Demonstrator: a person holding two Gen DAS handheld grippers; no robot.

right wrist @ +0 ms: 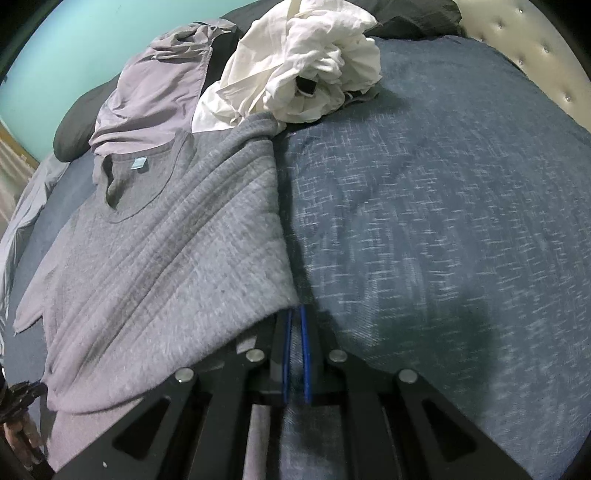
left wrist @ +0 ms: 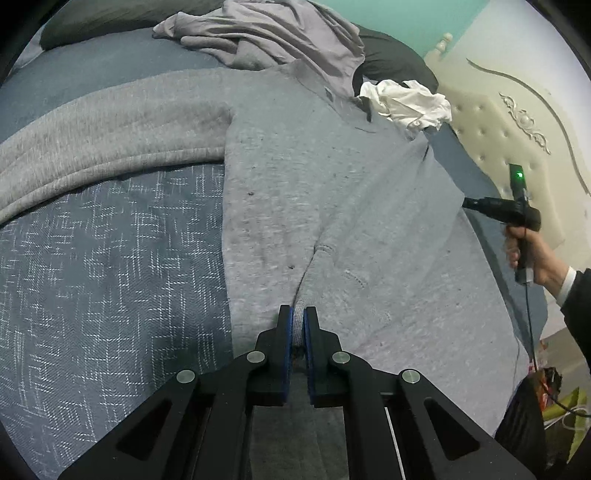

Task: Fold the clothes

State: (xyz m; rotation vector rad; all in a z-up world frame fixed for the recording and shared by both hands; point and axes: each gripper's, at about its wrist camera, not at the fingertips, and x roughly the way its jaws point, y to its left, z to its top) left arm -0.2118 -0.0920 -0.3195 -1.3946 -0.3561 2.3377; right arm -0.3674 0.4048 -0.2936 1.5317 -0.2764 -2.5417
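Note:
A grey sweater lies spread on the bed, one long sleeve stretched out to the left. My left gripper is shut on a pinch of its near hem. At the sweater's right edge a hand holds my right gripper, its tip against the fabric. In the right wrist view the sweater shows its neck label, and a ribbed fold drapes over the left finger of my right gripper. The blue pads stand close together, and cloth hides the fingertips.
A crumpled white garment and a lilac one lie beyond the sweater. The blue patterned bed cover lies bare on both sides. A tufted cream headboard borders the bed, near dark pillows.

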